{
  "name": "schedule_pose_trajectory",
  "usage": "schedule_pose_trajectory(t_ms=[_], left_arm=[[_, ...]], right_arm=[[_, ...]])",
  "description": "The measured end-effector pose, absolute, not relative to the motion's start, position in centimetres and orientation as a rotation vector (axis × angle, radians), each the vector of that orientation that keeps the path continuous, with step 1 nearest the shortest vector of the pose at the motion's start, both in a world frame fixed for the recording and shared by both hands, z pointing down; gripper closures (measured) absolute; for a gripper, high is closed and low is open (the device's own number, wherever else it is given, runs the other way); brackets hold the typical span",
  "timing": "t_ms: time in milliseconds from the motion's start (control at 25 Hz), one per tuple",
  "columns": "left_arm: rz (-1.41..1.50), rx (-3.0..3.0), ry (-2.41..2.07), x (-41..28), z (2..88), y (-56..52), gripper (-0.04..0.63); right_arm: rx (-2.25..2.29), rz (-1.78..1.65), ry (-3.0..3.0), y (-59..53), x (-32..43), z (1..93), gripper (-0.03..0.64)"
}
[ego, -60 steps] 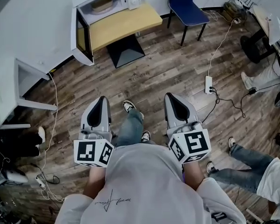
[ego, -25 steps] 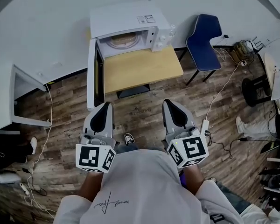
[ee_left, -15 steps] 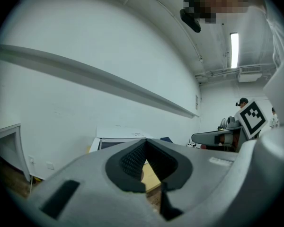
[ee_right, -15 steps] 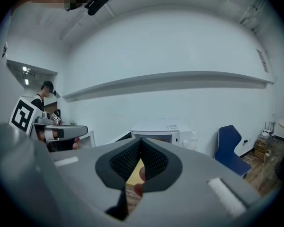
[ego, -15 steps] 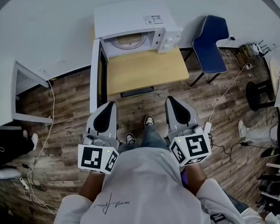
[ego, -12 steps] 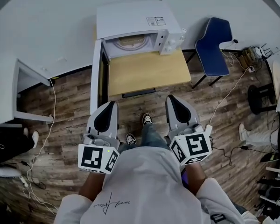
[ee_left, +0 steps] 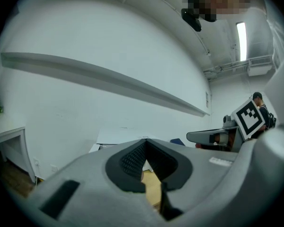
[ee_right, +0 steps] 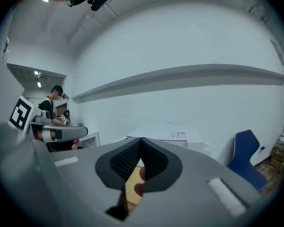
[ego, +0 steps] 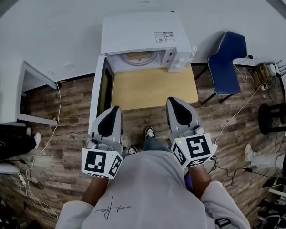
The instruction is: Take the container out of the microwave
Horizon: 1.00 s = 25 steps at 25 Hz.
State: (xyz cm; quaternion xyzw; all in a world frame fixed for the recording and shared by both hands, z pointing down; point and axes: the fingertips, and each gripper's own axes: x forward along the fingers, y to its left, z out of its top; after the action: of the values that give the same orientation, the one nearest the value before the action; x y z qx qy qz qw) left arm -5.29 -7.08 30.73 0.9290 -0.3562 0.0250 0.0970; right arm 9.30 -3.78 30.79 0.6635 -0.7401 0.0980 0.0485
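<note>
Pressed together at their tips and pinching nothing, the jaws of the left gripper [ee_left: 145,141] and the right gripper [ee_right: 141,140] both stand empty; only a strip of tan wood shows through the gap lower down between the pads.

We judge this to be the approach, with no reach begun. In the head view both grippers sit side by side in front of our body, pointing at the microwave [ego: 140,32] and well short of its cavity. Its door [ego: 98,97] hangs wide open on the left side. The container [ego: 136,58] is inside, a round tan shape on the cavity floor; its rim and depth are too small to make out from here.

The next move, as we see it, calls for closing the gap to the cavity, spreading one pair of jaws and taking the container by its rim. Because the door juts out on the left, the right gripper looks to have the freer path in.

The microwave stands at the back of a light wooden surface [ego: 152,87], whose front half is bare. A blue chair [ego: 226,63] stands just to its right and a white desk [ego: 31,87] is off to the left. The wall behind is plain white. Below us the floor [ego: 66,137] is dark wood plank, with cables [ego: 240,111] trailing over it on the right.
</note>
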Motion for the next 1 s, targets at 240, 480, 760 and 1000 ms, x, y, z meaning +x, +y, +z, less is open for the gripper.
schedule_pose_trajectory(t_ms=[240,480,760,1000], left_arm=[[0.075,2.720,-1.151,-3.0,30.7,-9.6,0.597],[0.078,2.677,-1.256,-1.1,31.2,-11.4,0.597],[0.074,2.611,-1.351,0.3,32.0,-12.6,0.597],[0.094,2.585,-1.367,1.0,32.9,-12.7,0.597]], right_arm=[[1.924,0.300,-2.335,-7.7,11.5,31.4,0.603],[1.830,0.292,-2.403,-11.2,13.1,32.6,0.604],[1.705,0.276,-2.431,-14.1,14.2,34.5,0.603],[1.627,0.249,-2.405,-16.0,14.5,36.6,0.603]])
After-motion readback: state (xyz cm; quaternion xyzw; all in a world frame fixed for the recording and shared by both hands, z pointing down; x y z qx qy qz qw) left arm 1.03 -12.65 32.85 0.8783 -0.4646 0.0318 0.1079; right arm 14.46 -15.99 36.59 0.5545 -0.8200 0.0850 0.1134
